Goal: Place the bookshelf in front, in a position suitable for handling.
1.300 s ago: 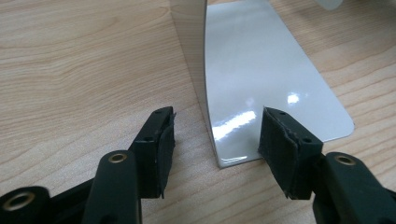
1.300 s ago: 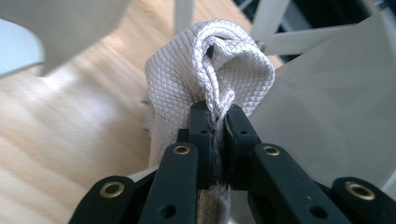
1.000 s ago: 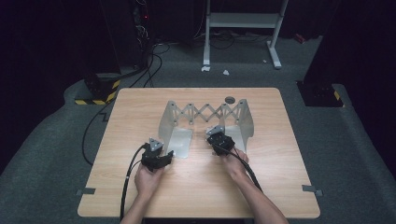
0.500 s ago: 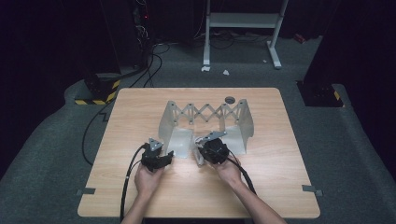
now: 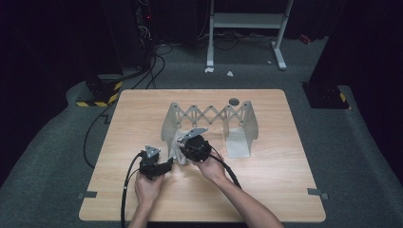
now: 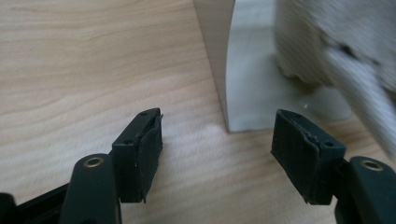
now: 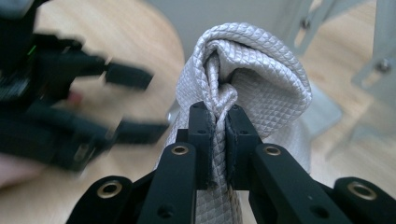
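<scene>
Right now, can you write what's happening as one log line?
right gripper: shut on grey cloth | left gripper: open, jaws just opening, nothing between | metal rack: on table

Left hand-held gripper (image 5: 167, 165) low over the worktop near its front edge, jaws just been opening, now wide apart with nothing between them. Right hand-held gripper (image 5: 183, 151) just beside it toward the middle, jaws pinched tight on grey cloth (image 7: 252, 79). Both forearms enter from the front edge.

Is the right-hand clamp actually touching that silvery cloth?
Touching. The right gripper view shows the right gripper with its jaws pinched on a fold of the grey cloth.
</scene>
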Demonstrator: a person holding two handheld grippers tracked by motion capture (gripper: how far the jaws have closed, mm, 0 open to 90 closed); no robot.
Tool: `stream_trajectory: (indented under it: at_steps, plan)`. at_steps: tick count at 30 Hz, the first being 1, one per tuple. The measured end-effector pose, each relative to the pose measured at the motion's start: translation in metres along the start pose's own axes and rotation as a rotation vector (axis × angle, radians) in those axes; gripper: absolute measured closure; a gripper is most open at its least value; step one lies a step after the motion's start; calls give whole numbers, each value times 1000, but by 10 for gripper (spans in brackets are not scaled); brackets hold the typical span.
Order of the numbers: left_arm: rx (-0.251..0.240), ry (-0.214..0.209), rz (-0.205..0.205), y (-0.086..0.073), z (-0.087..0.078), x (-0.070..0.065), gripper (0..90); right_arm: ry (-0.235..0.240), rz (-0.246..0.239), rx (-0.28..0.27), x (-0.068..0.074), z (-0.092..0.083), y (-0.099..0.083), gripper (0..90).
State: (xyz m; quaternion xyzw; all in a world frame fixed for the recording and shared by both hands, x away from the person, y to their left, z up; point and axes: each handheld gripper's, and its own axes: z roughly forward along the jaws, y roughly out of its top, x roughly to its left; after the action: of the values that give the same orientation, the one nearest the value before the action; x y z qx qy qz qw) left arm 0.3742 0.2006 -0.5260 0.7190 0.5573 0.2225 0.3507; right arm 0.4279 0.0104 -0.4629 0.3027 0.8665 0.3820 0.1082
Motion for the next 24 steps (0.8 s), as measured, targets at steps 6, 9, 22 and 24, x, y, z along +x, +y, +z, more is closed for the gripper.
stream_trajectory:
  at_steps: [6,9,22,24]
  plan:
    - [-30,26,-65,-5,-6,5,350,-57,-8,1,-3,20,14,755]
    - [-23,32,-48,-5,-5,2,353,-68,-4,21,-9,30,13,641]
    - [-11,37,-30,-4,-4,1,357,6,-40,-114,-3,-51,-30,502]
    - [-12,37,-30,-4,-4,1,358,-34,-12,-125,-9,-66,-55,508]
